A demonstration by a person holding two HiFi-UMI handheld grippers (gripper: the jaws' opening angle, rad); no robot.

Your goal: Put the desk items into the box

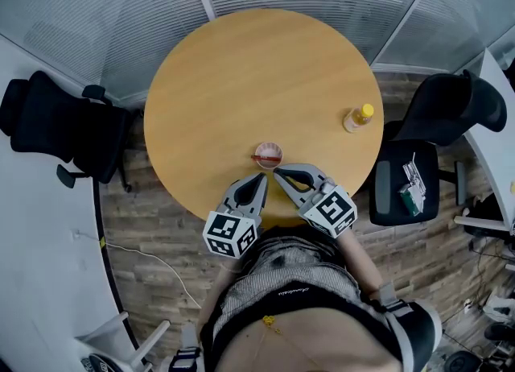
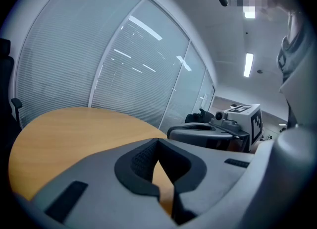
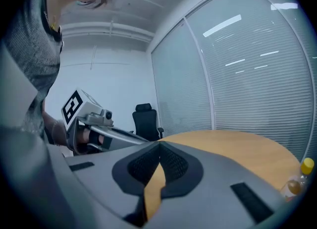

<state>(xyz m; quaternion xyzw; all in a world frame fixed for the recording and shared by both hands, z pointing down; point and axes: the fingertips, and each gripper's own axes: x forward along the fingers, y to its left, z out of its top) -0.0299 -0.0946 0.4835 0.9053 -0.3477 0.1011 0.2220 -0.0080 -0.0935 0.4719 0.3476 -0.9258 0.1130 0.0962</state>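
Both tools sat low over the near edge of the round wooden table (image 1: 241, 80), side by side and angled toward each other. The left gripper (image 1: 259, 177) had its fingers together at the tips, with only bare tabletop showing through the slit behind them. The right gripper (image 1: 279, 173) was closed the same way and held nothing.

Just beyond the two tips stood a small round pale container (image 1: 266, 150), the only vessel in sight. A thin red item (image 1: 265, 158) lay across its near rim. The head view was too small to tell whether this was a pen or something else, or whether it lay inside the container or only on top. A clear bottle with a yellow cap (image 1: 357, 117) stood upright near the table's right edge, well apart from the container. No proper box showed on the table in any view.

If the little container served as the box, the red item was at it or in it, and the bottle was the one thing left out on the desk. Both grippers were free for it, but the bottle looked too large for so small a vessel.
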